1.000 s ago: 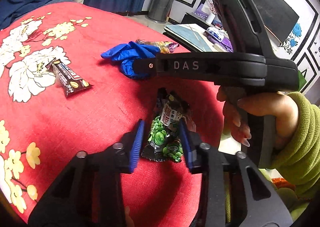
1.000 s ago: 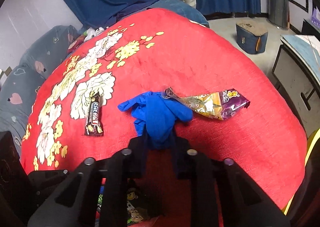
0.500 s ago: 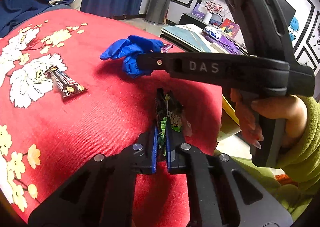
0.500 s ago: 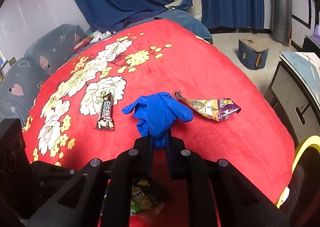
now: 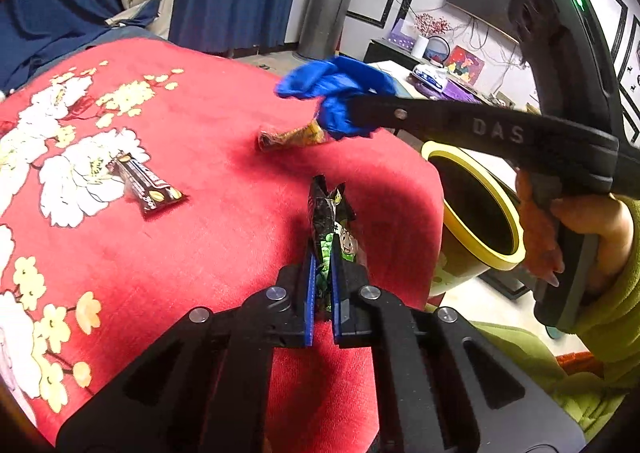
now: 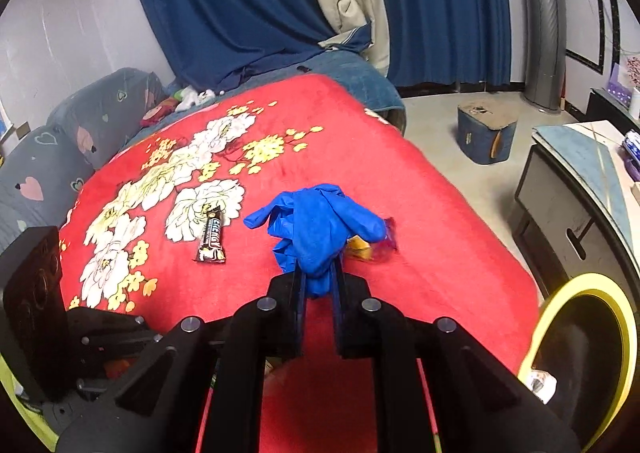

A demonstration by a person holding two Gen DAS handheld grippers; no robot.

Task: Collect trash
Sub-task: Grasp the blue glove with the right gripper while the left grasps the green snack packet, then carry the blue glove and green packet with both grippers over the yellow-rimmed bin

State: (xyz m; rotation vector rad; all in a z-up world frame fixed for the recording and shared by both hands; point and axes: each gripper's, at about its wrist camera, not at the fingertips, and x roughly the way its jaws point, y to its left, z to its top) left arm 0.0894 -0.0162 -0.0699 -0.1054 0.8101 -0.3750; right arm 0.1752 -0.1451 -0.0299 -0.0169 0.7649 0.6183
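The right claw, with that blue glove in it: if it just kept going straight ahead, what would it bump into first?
Probably the orange-and-purple snack wrapper lying on the red blanket just beyond the blue glove; depth is hard to judge.

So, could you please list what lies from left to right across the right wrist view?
Dark chocolate bar wrapper → crumpled blue rubber glove in the right gripper → yellow-rimmed black bin.

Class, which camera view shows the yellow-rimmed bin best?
The left wrist view: the bin shows its rim, dark inside and outer wall beside the bed. The right wrist view catches only part of its rim at the frame's lower right edge.
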